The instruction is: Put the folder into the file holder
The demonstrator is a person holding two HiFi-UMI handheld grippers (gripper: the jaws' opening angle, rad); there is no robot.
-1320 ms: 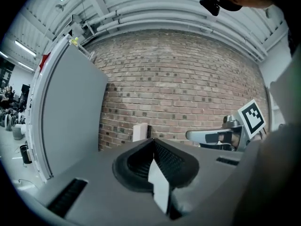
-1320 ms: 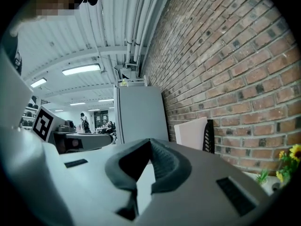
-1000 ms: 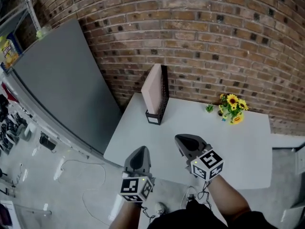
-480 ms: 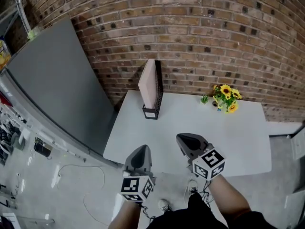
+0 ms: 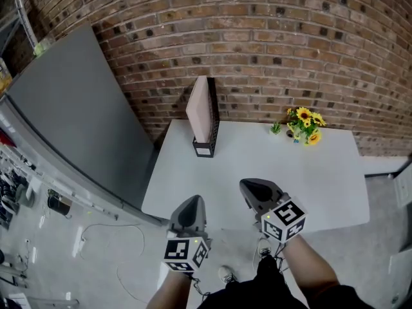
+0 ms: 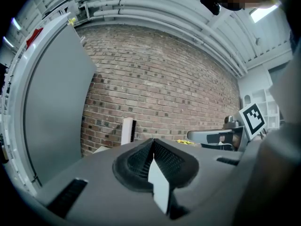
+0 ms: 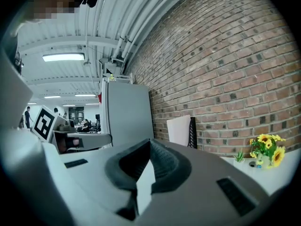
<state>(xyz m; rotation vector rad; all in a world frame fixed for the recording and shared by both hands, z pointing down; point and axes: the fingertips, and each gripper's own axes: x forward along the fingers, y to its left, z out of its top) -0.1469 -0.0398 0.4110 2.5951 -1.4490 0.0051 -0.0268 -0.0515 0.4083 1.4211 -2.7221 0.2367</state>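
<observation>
A pale pink folder point(image 5: 200, 111) stands upright inside a black mesh file holder point(image 5: 212, 124) at the back left of the white table point(image 5: 322, 179), close to the brick wall. It also shows as the folder point(image 6: 126, 131) in the left gripper view and the folder point(image 7: 178, 130) in the right gripper view. Both grippers hang at the table's near edge, well short of the holder. My left gripper point(image 5: 188, 212) is shut and empty. My right gripper point(image 5: 257, 192) is shut and empty too.
A small pot of yellow sunflowers point(image 5: 304, 125) stands at the back right of the table. A large grey panel point(image 5: 71, 108) leans to the left of the table. A brick wall point(image 5: 290, 44) runs behind. Cables lie on the floor point(image 5: 96, 237) at the left.
The head view has shifted slightly, so table and holder sit a bit higher and further left in the picture. Both grippers stay shut at the near edge.
</observation>
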